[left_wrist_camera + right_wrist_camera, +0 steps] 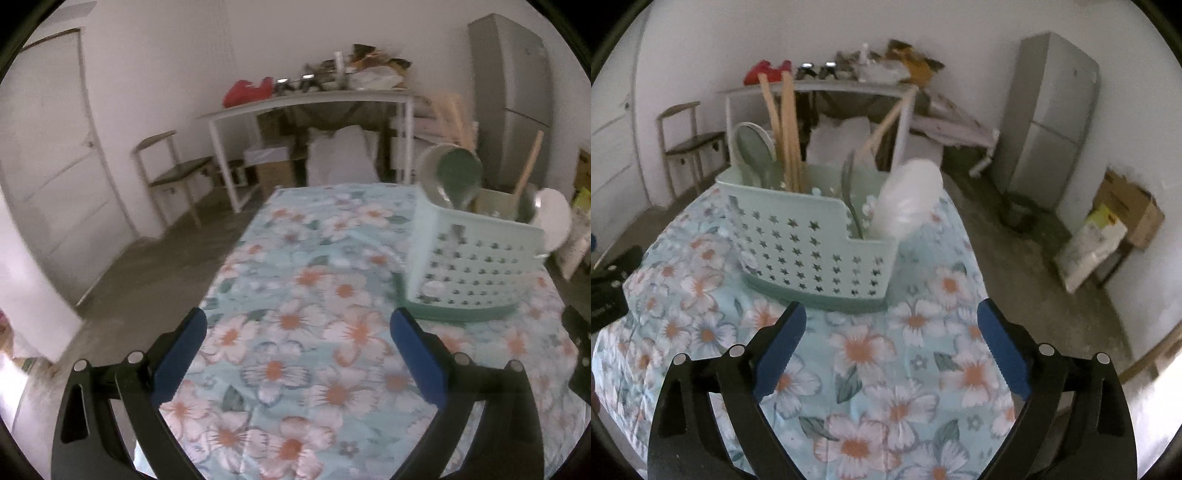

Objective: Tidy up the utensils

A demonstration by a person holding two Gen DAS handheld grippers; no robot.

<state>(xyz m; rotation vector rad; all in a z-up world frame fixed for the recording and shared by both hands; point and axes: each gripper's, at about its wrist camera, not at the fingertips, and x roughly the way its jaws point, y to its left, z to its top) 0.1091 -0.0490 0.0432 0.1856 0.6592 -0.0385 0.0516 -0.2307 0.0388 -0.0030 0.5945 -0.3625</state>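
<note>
a floral tablecloth (886, 387) covered the table near a grey fridge (1049, 122), and both the left gripper (299, 354) and right gripper (892, 347) gaped wide, holding nothing.

This is looking like a room in a home, used as kitchen and store. A table (894, 373) is wearing a flowered cloth and is carrying a caddy (812, 251) with utensils. A grey fridge (1049, 122) is standing by the white wall, and a white shelf table (306, 101) is holding clutter, maybe bags and pots. A chair (166, 173), a door (55, 147) and cardboard boxes (1123, 210) are sitting on the bare concrete floor.
</note>
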